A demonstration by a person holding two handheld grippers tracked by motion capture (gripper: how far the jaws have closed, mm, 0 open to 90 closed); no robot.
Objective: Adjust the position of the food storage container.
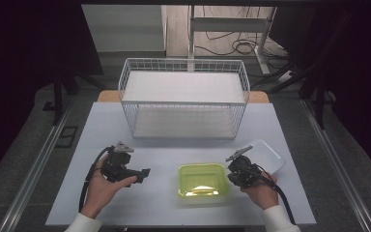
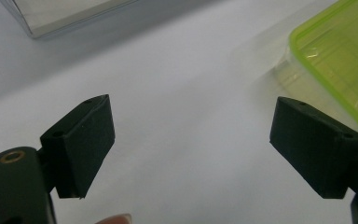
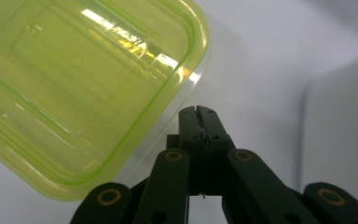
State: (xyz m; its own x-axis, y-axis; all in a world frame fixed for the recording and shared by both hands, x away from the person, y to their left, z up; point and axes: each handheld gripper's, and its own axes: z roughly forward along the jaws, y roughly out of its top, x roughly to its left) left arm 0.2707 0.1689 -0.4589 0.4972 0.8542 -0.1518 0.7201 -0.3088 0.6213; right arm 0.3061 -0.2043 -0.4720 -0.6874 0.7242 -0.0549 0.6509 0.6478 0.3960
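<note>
A clear container with a yellow-green lid (image 1: 202, 179) sits on the table near the front, between my two grippers. In the high view my left gripper (image 1: 143, 174) is held low to the container's left, pointing toward it. In the left gripper view that gripper (image 2: 193, 126) stands wide open over bare table, with the container (image 2: 340, 53) at the upper right. My right gripper (image 1: 230, 169) is at the container's right edge. In the right gripper view it (image 3: 197, 113) is shut with nothing between the jaws, its tip just beside the container's (image 3: 84, 84) corner.
A white wire basket (image 1: 183, 99) with two shelves stands at the back of the grey table (image 1: 101, 125); its corner (image 2: 65, 16) shows beyond the left jaws. A white tray (image 1: 269, 153) lies behind the right hand, its wall (image 3: 340, 121) close to the right jaws.
</note>
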